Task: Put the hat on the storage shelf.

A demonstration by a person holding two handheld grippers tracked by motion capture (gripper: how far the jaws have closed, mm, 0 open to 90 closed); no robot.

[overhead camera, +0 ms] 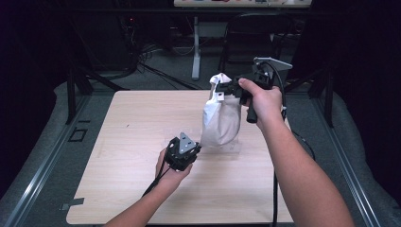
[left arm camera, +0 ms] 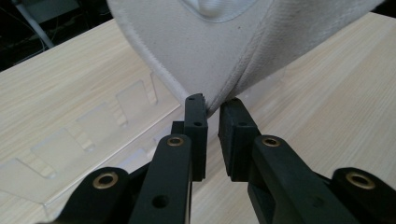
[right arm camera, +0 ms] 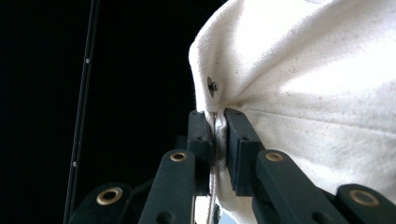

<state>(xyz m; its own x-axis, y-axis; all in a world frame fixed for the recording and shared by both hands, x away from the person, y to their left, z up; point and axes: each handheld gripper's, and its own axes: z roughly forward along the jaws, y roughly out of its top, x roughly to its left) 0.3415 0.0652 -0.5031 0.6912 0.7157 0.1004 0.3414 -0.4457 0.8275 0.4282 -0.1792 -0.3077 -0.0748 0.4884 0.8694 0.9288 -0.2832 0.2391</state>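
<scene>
- High view: right gripper [overhead camera: 226,88] holds the cream canvas cloth bag [overhead camera: 221,120] up by its top edge; the bag hangs below that gripper, its bottom on or just above the light wood counter [overhead camera: 142,118], can't tell which.
- Right gripper view: jaws nearly closed, pinching a bunched fold of the top hem right beside a small metal snap stud [right arm camera: 212,86]; grip looks firm.
- Left gripper [left arm camera: 212,109] sits low, at the bag's bottom corner. Left gripper view: jaws narrowly apart, corner seam tip between or just above the tips; can't tell if it is actually clamped, looks not fully closed.
- Clear plastic tray with shallow slots [left arm camera: 84,135] lies flat on the counter, just left of and beyond the left gripper, under the bag.
- Judged step: securing the bottom corner while the top is held up.
- Risks:
  - Left jaws may close on only the very tip of the seam, so the corner slips out under any pull.
  - The right pinch is on a small bunch of fabric; pulling against it could drag the hem out and drop the bag.
  - The left gripper is close to the tray; a low sweep could knock or slide it.
  - Closing too low could snag the tray edge along with the cloth.
</scene>
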